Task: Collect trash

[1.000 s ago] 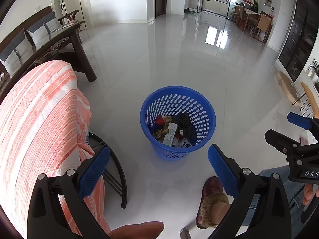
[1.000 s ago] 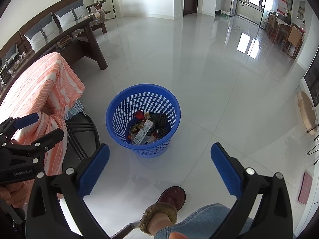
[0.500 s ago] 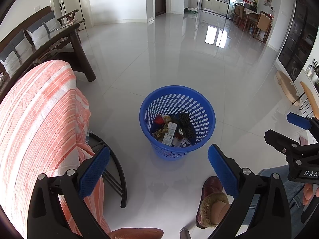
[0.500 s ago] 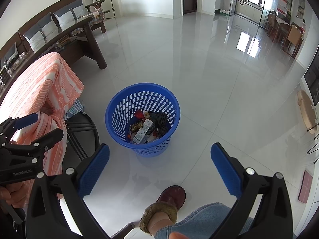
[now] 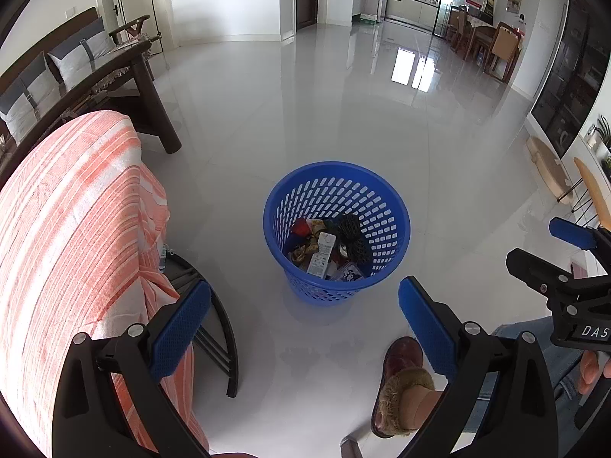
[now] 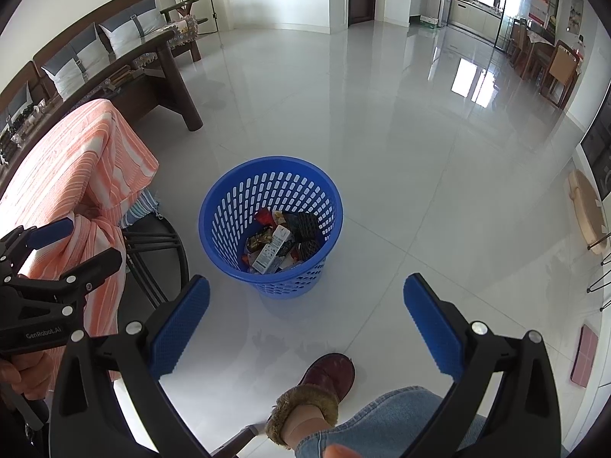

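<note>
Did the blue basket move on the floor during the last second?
No. The blue basket keeps the same place beside the striped cloth and the dark bench leg; only the camera shifted slightly.

I see a bright blue basket [image 5: 397, 225] with rows of slot holes, on a glossy pale grey-white floor [image 5: 305, 114]. My gripper pads [image 6: 179, 324] are blue with a fine dimpled texture on black frames. The cloth [image 5: 76, 229] is orange with white stripes. The slipper [image 6: 328, 378] is maroon with tan fur trim, the trouser leg [image 6: 382, 420] faded blue denim.
</note>
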Motion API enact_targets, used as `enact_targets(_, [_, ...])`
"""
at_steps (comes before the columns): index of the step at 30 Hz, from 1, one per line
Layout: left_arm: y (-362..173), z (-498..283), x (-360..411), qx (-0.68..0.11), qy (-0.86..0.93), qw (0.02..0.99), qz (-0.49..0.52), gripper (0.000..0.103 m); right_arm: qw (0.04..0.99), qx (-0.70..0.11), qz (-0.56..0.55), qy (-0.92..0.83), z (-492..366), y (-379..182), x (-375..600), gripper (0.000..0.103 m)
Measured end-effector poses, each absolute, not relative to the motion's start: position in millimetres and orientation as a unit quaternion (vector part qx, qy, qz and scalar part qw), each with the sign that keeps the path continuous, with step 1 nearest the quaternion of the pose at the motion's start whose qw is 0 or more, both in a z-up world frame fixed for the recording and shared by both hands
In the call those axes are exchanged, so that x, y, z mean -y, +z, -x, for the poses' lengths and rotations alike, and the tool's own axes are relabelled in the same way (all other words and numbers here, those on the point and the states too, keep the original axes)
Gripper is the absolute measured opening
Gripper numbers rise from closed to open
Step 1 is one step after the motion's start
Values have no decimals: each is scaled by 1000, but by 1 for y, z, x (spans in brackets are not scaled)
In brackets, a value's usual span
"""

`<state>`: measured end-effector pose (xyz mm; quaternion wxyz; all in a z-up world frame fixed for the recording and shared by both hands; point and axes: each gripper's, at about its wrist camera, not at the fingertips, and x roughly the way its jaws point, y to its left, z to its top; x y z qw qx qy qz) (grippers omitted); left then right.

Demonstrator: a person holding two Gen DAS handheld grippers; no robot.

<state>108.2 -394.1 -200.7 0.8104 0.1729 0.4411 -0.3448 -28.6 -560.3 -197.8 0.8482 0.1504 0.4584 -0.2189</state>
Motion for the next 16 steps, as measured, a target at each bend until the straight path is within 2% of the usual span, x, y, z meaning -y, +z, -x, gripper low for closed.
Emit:
enact_targets(10, [-181,-112,381,-449,-355,805,-156,97,843,-461,-159,-228,30,-199,564,98])
enact_targets(13, [-157,-124,342,-427,-340,825,-149,97,841,-458,-153,-244,27,-198,565,98])
enact_targets(16, [-141,-151,277,-420,-303,846,-128,98,841,-457,-93,-276,12,-191,547,98])
